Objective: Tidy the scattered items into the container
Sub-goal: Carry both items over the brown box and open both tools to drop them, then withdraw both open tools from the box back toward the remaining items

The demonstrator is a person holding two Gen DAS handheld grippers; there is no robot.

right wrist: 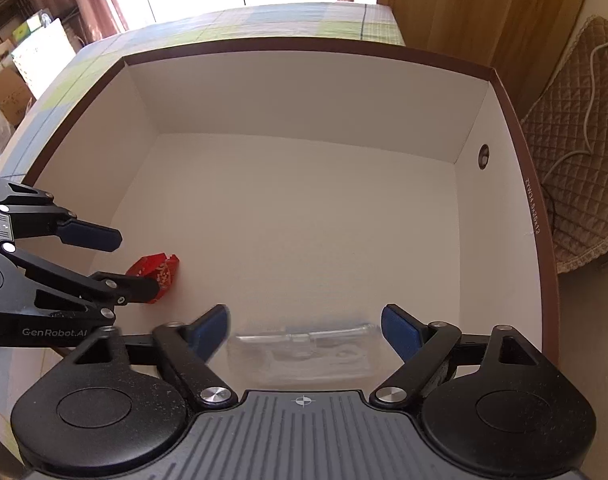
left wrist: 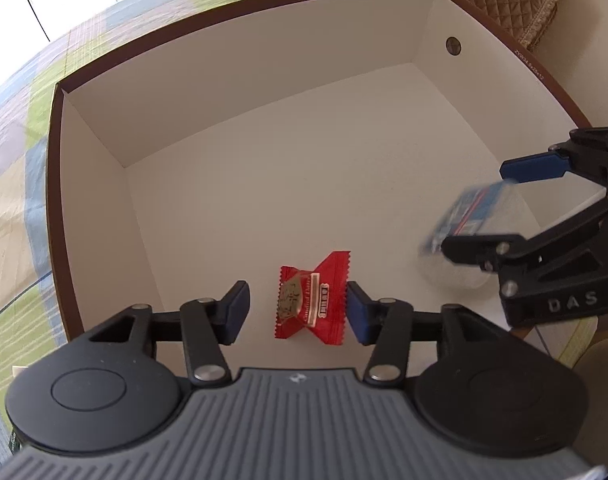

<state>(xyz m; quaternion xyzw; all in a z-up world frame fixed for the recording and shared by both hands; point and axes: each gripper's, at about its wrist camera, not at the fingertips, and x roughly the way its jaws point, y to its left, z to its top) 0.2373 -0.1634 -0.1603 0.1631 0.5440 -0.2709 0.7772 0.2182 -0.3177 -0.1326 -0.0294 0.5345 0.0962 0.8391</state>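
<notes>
A big box [left wrist: 243,92] with white inside walls and a brown rim fills both views [right wrist: 304,92]. A red candy wrapper [left wrist: 312,300] sits low over the box floor between the spread fingers of my left gripper [left wrist: 297,308], which is open. From the right wrist view the same candy [right wrist: 161,268] shows beside the left gripper [right wrist: 129,264]. My right gripper [right wrist: 306,322] is open too, with a blurred clear plastic packet [right wrist: 304,354] loose below its fingers. In the left wrist view that packet [left wrist: 464,216] shows a blue label and hangs between the right gripper [left wrist: 480,208] fingers.
The box stands on a green-and-blue plaid tablecloth [left wrist: 23,160]. Its right wall has a small round hole [right wrist: 483,156]. A brown quilted cushion [right wrist: 576,160] lies to the right, a wooden cabinet [right wrist: 464,8] behind, and cartons [right wrist: 7,92] at the far left.
</notes>
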